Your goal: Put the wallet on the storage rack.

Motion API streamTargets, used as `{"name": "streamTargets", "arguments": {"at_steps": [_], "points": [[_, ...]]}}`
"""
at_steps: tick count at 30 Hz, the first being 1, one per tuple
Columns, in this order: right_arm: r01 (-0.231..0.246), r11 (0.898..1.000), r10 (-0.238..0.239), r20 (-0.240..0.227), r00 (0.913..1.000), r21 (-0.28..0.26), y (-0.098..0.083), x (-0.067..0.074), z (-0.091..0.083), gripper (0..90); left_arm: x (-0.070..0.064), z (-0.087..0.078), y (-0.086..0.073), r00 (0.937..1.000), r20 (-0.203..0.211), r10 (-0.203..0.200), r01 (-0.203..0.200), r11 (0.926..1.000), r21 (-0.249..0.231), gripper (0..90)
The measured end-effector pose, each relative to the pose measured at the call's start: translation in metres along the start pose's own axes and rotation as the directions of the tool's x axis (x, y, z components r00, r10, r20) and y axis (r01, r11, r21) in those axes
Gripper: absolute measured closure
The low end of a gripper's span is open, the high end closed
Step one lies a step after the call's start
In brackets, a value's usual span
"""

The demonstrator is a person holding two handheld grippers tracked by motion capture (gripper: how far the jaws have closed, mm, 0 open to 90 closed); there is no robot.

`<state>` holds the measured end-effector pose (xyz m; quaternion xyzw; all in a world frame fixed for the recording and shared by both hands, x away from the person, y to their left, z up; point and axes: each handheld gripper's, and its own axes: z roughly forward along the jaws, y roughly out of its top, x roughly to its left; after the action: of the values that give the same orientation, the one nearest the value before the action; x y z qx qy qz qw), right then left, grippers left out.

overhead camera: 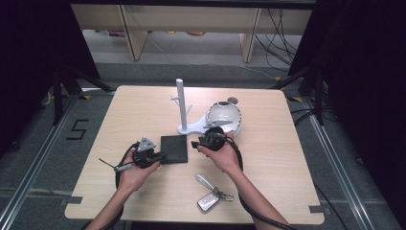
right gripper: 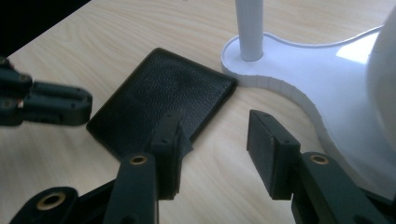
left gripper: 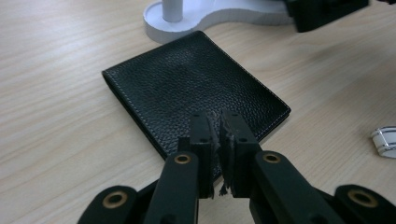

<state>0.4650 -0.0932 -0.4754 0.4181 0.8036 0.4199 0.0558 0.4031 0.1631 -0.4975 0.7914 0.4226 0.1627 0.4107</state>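
One worktop (overhead camera: 143,191), light wood. On it, by size: one white stand (overhead camera: 184,125) with a single upright post, one white domed shell (overhead camera: 225,117) on the stand's base, one black leather wallet (overhead camera: 173,148), one key fob (overhead camera: 209,200) with its strap near my right forearm.

Wallet lies flat at mid-worktop, closed. It looks nearly square from above, so I cannot give a long axis; its far right corner sits just beside the stand's base.

My left claw (left gripper: 220,135) is at the wallet's left edge, jaws almost pressed together over it. Grip on the leather: cannot tell.

My right claw (right gripper: 219,149) stands spread, above the wallet's right corner, nothing between the jaws.
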Motion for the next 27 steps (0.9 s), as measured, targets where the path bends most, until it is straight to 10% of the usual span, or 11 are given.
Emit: {"name": "streamTargets", "arguments": {"at_steps": [11, 27], "points": [[-0.037, 0.992, 0.038, 0.000, 0.9993, 0.123, 0.029, -0.003, 0.050, 45.4, 0.000, 0.011, -0.007, 0.9998, -0.019, -0.009, 0.010, 0.9993, 0.035, 86.8], [-0.073, 0.987, 0.072, 0.010, 0.9974, 0.144, 0.030, -0.003, 0.075, 42.8, -0.002, 0.012, -0.009, 0.9995, -0.022, 0.023, -0.023, 0.9995, 0.023, 89.1]]}}
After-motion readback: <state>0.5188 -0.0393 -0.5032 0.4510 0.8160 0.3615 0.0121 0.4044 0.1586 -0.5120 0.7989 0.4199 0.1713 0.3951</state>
